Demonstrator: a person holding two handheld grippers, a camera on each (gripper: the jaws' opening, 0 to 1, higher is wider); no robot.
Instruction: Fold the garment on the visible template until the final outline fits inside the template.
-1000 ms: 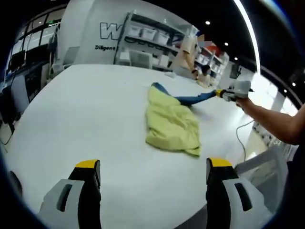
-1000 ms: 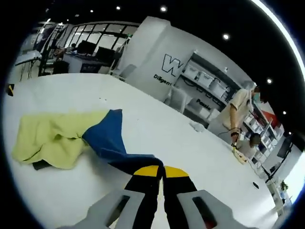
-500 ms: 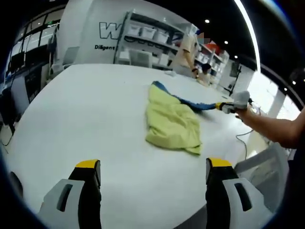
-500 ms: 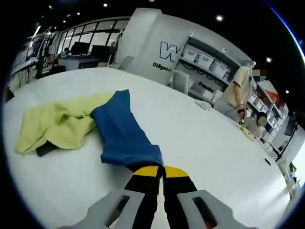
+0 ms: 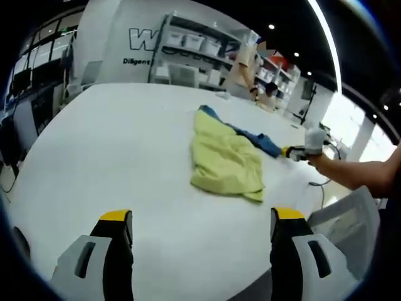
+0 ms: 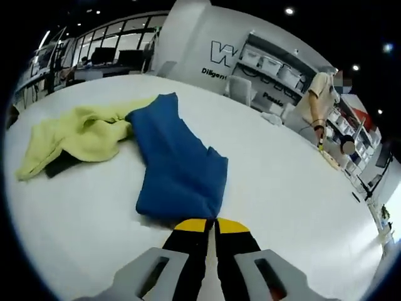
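Garment: yellow and blue, spread on white table. Right gripper: jaws pinching its near blue edge. Left gripper: jaws spread, above bare table nearside.

The left gripper, grey with yellow-tipped black jaws, hovers with jaws spread wide. The right gripper has jaws pressed together, its bare forearm outstretched.

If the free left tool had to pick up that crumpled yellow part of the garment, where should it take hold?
Probably at the near corner of the yellow part, the flap closest to the left tool, approached low along the white table. That edge lies thin and free, while the middle is bunched. The right tool is shut on the blue part, so the far end looks held.
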